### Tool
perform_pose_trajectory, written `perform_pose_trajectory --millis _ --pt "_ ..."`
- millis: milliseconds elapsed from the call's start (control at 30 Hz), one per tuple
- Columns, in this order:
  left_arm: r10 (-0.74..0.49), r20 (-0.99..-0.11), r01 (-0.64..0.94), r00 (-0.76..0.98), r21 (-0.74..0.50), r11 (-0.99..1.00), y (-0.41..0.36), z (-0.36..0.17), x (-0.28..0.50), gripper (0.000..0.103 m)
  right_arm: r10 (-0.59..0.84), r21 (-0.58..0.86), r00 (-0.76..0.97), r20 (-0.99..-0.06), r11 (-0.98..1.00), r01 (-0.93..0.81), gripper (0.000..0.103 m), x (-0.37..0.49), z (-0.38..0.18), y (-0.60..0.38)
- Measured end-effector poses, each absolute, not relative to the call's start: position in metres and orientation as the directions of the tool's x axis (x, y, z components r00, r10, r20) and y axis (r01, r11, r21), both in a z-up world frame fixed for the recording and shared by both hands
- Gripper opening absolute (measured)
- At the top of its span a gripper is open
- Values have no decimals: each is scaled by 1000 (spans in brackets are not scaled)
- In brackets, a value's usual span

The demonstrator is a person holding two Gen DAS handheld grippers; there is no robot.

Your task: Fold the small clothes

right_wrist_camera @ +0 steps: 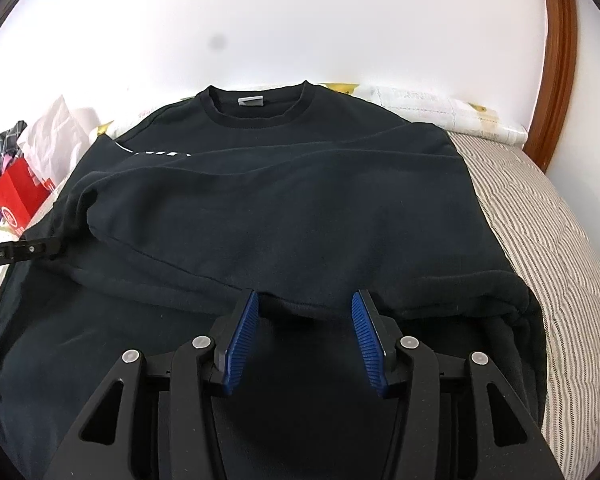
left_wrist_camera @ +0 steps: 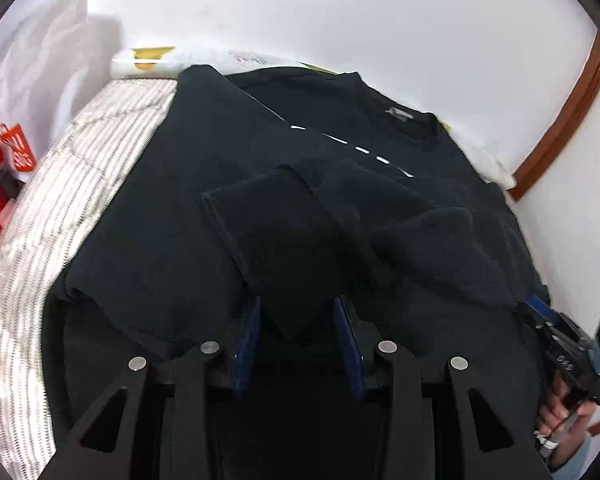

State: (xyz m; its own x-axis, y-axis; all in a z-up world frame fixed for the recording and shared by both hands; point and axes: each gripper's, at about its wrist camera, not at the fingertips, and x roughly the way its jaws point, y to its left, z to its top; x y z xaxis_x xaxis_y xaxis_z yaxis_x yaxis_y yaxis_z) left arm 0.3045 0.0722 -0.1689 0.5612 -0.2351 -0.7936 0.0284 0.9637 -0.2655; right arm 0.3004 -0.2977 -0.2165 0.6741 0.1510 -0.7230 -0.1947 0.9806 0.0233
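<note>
A black sweatshirt (right_wrist_camera: 284, 200) lies spread on a striped mattress (right_wrist_camera: 540, 216), collar toward the wall, with a sleeve folded across its chest. In the left wrist view the sweatshirt (left_wrist_camera: 340, 208) fills the middle, its folded sleeve cuff (left_wrist_camera: 260, 216) lying just ahead of my left gripper (left_wrist_camera: 298, 312). The left gripper is open with black fabric between its blue pads. My right gripper (right_wrist_camera: 304, 306) is open at the sweatshirt's lower hem, its pads either side of the hem edge. The left gripper also shows at the left edge of the right wrist view (right_wrist_camera: 20, 250).
A white wall stands behind the bed. A wooden door frame (right_wrist_camera: 560, 40) is at the right. A red and white bag (right_wrist_camera: 20, 196) and clutter sit at the bed's left side. A folded patterned sheet (right_wrist_camera: 460, 116) lies along the wall.
</note>
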Motion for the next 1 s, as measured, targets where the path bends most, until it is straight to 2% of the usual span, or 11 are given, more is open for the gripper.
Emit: perform_pose_trajectory --millis 100,200,333,400,533,633,733,833,1000 --pt "-211 -803 33 557 -233 972 67 -170 302 35 149 21 674 -724 981 -194 49 300 -217 -297" --pt "-227 -801 12 554 -265 964 68 -173 309 34 146 21 675 -724 982 -190 50 302 -218 -296" --pt "-183 -799 2 573 -223 975 65 -172 316 10 131 -6 678 -724 981 -195 52 302 -219 -293" --pt "-177 -786 20 593 -205 979 66 -161 312 9 129 -10 677 -725 980 -197 52 300 -218 -294" --pt "-196 -706 49 681 -223 974 88 -120 302 9 113 -21 692 -713 983 -183 52 298 -206 -296" --pt "-208 -699 45 684 -245 969 108 -106 302 9 111 -13 711 -694 986 -167 52 300 -192 -300" --pt "-179 -723 14 667 -229 973 124 -114 301 9 61 -40 736 -675 992 -119 52 305 -182 -305" --pt "-214 -765 -12 608 -278 960 137 -140 298 9 19 -37 738 -675 998 -60 52 314 -183 -318" --pt "-208 -795 -34 570 -276 961 134 -164 290 11 -109 -97 644 -757 994 53 52 337 -209 -340"
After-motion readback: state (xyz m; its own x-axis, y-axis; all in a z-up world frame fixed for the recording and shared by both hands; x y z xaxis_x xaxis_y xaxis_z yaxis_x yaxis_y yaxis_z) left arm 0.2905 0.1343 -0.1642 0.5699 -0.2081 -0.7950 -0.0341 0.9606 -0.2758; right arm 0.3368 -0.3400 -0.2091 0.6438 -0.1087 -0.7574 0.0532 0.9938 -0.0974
